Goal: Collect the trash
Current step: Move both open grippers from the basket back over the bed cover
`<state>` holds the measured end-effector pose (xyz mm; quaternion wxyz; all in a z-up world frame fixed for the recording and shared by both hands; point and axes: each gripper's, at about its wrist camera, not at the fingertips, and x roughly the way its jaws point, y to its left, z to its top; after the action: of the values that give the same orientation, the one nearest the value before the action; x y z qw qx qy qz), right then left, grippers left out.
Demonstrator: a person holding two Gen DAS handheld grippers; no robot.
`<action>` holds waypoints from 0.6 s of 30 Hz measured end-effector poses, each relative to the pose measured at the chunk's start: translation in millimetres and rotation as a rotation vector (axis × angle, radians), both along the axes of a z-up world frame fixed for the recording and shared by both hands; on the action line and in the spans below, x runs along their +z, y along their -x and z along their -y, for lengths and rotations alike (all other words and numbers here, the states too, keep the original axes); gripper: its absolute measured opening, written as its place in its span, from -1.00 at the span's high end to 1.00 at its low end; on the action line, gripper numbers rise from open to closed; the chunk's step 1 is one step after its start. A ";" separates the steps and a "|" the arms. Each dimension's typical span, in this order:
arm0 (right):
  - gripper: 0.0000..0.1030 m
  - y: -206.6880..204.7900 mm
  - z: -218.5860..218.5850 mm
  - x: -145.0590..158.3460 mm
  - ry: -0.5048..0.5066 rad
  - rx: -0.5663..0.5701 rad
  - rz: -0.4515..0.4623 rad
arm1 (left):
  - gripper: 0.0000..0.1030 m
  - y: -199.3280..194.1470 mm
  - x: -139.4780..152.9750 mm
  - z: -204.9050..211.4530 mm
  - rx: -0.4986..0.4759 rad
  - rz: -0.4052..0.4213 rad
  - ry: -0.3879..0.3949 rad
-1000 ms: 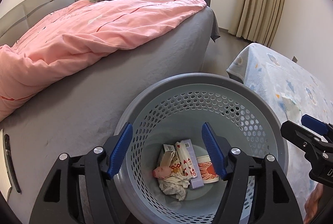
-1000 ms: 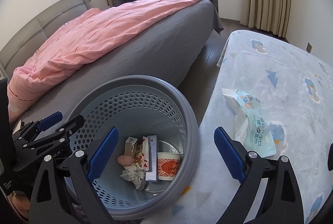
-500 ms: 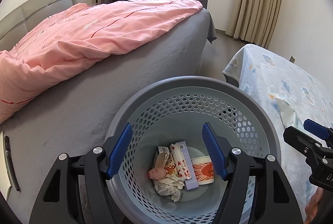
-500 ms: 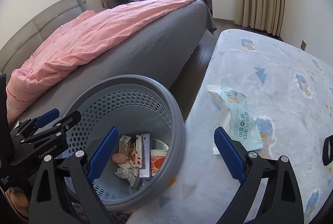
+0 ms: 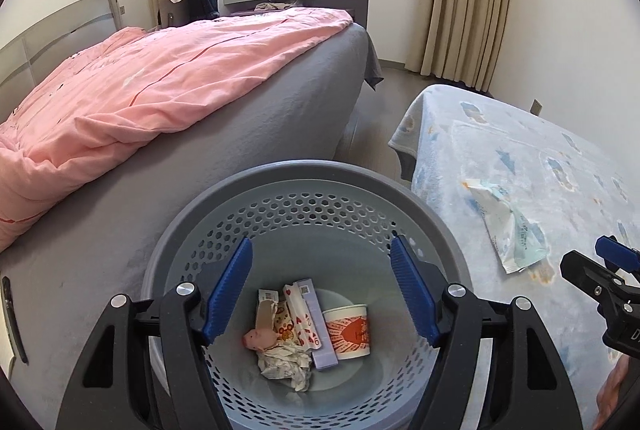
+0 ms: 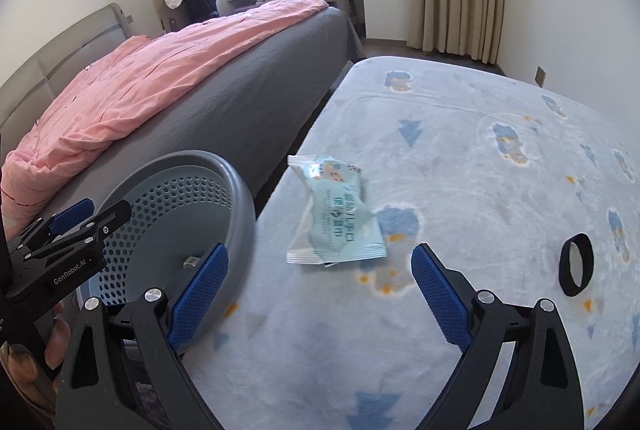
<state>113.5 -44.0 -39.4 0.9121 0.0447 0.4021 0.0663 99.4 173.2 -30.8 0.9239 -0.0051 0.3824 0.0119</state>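
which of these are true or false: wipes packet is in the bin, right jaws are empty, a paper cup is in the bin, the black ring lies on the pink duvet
1. The wipes packet is in the bin. False: it lies on the blue blanket, outside the bin.
2. The right gripper has empty jaws. True.
3. A paper cup is in the bin. True.
4. The black ring lies on the pink duvet. False: it lies on the blue blanket.
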 end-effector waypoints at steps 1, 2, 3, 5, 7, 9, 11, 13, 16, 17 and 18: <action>-0.77 2.3 7.1 1.1 0.003 -0.011 0.003 | -0.33 0.3 0.5 5.6 -0.009 0.000 0.003; -0.77 4.6 14.3 2.2 0.007 -0.023 0.005 | -0.33 0.4 1.1 11.2 -0.017 0.001 0.005; -0.77 6.7 21.2 3.3 0.010 -0.034 0.006 | -0.33 0.4 1.8 17.3 -0.025 0.002 0.005; -0.77 11.5 35.9 5.2 0.013 -0.060 0.008 | -0.33 0.2 3.2 30.0 -0.041 0.006 0.006; -0.77 16.1 49.2 7.4 0.015 -0.085 0.011 | -0.33 0.7 4.6 43.1 -0.061 0.012 0.007; -0.77 21.4 64.1 8.7 0.021 -0.111 0.013 | -0.33 2.2 5.5 56.6 -0.083 0.019 0.001; -0.77 25.3 79.0 9.2 0.027 -0.136 0.014 | -0.33 3.3 5.1 69.8 -0.106 0.023 -0.007; -0.77 28.8 94.2 8.3 0.029 -0.162 0.013 | -0.33 5.0 3.8 82.7 -0.126 0.023 -0.017; -0.77 33.3 115.5 6.0 0.039 -0.194 0.012 | -0.33 6.5 3.0 98.5 -0.149 0.023 -0.026; -0.77 34.6 121.5 5.4 0.043 -0.203 0.012 | -0.33 7.0 2.7 103.1 -0.155 0.024 -0.029; -0.77 35.9 127.4 4.5 0.046 -0.212 0.012 | -0.33 7.3 2.5 107.4 -0.161 0.024 -0.031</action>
<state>77.5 -171.5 -34.9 0.9172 0.0656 0.3909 -0.0394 92.0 65.9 -28.4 0.9264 0.0397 0.3702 -0.0568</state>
